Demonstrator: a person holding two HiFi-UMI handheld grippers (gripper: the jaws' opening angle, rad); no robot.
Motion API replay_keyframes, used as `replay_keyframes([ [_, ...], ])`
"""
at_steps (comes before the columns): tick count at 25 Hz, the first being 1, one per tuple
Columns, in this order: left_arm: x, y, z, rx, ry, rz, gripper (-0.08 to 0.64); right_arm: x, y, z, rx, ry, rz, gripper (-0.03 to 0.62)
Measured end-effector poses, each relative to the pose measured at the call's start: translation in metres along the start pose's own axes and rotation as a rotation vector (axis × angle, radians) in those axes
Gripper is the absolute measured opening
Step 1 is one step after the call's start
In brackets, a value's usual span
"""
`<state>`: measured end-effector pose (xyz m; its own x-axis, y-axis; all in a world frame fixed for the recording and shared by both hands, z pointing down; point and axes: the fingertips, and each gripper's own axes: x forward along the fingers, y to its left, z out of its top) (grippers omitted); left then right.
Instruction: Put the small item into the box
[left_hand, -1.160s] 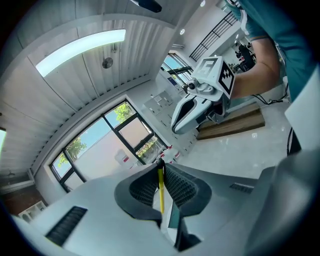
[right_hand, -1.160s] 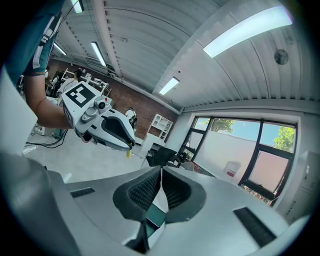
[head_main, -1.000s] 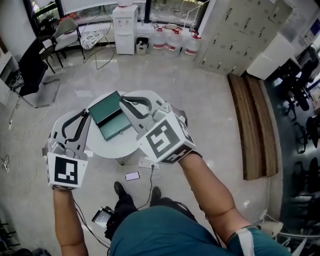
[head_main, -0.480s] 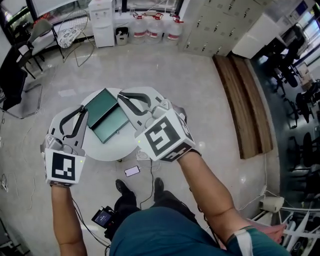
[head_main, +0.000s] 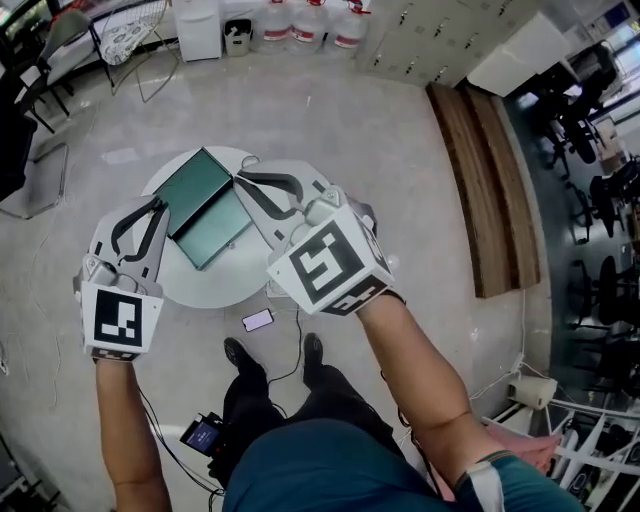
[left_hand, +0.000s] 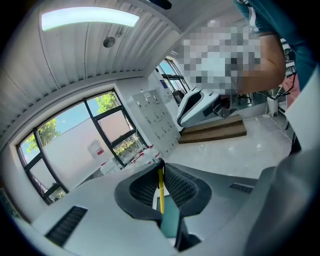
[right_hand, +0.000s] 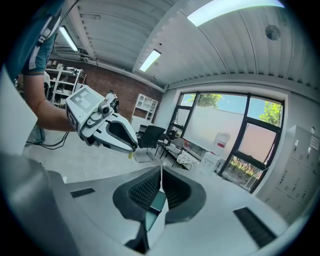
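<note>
Holding the item beside the box, with the drop not yet made.

Your left gripper (head_main: 158, 205) has its jaws clamped on the thin yellow item (left_hand: 160, 192), which lies along the seam where the pads meet. Your right gripper (head_main: 245, 182) has its jaws pressed together with nothing between them. The green box (head_main: 205, 205) lies open on the round table (head_main: 200, 285), and what shows of its inside looks empty. From the head view your left jaw tips sit just beside the box's left edge and your right tips by its far corner; both gripper views show green below the jaws. By my judgement the pickup is done. What's left is to bring the item over the open tray, part the left jaws, and let it drop.
</note>
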<state>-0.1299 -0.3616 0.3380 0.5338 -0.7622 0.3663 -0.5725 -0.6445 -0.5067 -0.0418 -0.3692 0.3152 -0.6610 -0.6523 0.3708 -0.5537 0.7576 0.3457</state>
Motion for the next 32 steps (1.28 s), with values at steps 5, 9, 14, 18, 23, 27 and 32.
replay_keyframes([
  [5,0.024,-0.008,-0.033,-0.022,0.04,-0.029,0.052,0.02,0.001,-0.028,0.02,0.037,0.019,0.04],
  [9,0.043,-0.019,-0.06,-0.046,0.06,-0.049,0.052,0.037,0.005,-0.054,0.034,0.063,0.032,0.04],
  [14,0.063,-0.027,-0.089,-0.074,0.088,-0.072,0.053,0.056,0.01,-0.079,0.058,0.085,0.049,0.04],
  [18,0.077,-0.034,-0.111,-0.094,0.112,-0.093,0.052,0.071,0.014,-0.098,0.068,0.108,0.066,0.04],
  [23,0.095,-0.041,-0.139,-0.117,0.139,-0.111,0.052,0.09,0.018,-0.122,0.081,0.13,0.08,0.04],
  [27,0.106,-0.053,-0.16,-0.14,0.157,-0.121,0.052,0.099,0.024,-0.142,0.099,0.143,0.088,0.04],
  [32,0.118,-0.066,-0.184,-0.161,0.18,-0.14,0.054,0.11,0.029,-0.161,0.11,0.163,0.094,0.04],
])
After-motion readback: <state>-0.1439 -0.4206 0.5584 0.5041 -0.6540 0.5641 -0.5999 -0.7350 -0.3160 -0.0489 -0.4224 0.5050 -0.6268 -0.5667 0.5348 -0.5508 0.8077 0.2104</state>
